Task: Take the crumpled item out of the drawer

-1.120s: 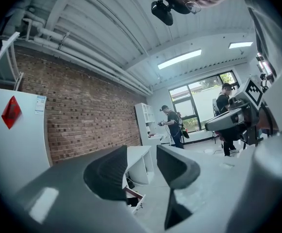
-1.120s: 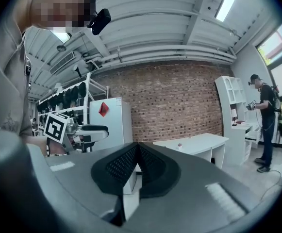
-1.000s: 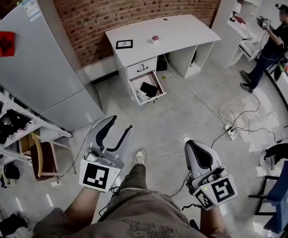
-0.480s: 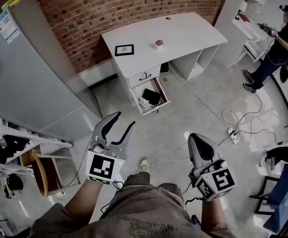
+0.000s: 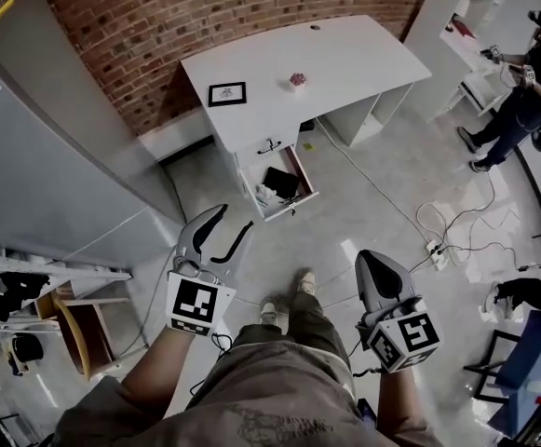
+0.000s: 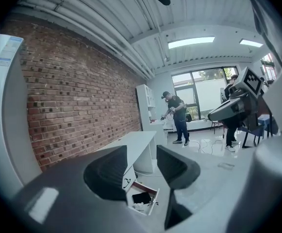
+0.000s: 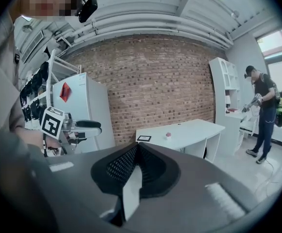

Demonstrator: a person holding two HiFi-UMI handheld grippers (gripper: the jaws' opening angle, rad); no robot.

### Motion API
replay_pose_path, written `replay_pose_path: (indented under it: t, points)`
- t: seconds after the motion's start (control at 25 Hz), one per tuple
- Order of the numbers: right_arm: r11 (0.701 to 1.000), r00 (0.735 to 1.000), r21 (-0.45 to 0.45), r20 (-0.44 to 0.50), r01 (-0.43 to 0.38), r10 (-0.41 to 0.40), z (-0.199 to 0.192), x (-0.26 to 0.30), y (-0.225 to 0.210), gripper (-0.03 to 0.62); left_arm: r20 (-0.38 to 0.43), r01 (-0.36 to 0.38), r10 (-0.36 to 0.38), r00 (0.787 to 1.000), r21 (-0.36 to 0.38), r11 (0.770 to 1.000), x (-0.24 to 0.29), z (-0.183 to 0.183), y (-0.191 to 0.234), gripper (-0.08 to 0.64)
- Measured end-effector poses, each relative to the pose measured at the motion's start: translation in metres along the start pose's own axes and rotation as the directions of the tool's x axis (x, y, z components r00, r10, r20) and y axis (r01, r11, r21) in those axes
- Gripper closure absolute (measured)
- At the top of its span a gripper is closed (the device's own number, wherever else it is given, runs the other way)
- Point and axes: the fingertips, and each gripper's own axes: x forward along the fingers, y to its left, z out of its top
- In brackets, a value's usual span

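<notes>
Crumpled white item sits in open drawer of white desk by brick wall, beside black flat object, well apart from left gripper, jaws spread, empty, and right gripper, clenched on nothing; fridge left, cables on pale floor, person far right.

Too small in the head view to identify: the pale crumpled item at the lower left of the open drawer, and the dark flat thing beside it. Also partly masked, that drawer, in the left gripper view (lower centre) by a jaw of the left gripper. Equally unreadable: the little pink object and the frame on the desk. Cropped at the upper left edge: the fridge.
</notes>
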Motion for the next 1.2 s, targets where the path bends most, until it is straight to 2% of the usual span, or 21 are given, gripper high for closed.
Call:
replay_pose_path:
  t: [0.36,0.56,0.92,1.2]
  points:
    - [0.999,0.999,0.011,-0.035,-0.034,0.034,-0.001,0.054,-0.061,0.563,-0.068,-0.03,0.028,0.997,-0.016,0.999,0.07,-0.019,0.01,0.382]
    - [0.994,0.993,0.015,-0.059,-0.106,0.107,0.003,0.097,-0.105,0.563,-0.126,-0.065,0.06,0.99,-0.04,0.997,0.125,-0.028,0.013,0.381]
    - [0.97,0.96,0.01,-0.141,-0.244,0.243,0.014,0.179,-0.177,0.563,-0.205,-0.157,0.141,0.968,-0.063,0.986,0.222,-0.026,0.027,0.38]
    - [0.945,0.932,-0.004,-0.168,-0.327,0.322,0.025,0.227,-0.217,0.563,-0.24,-0.214,0.193,0.951,-0.066,0.974,0.266,-0.024,0.037,0.38]
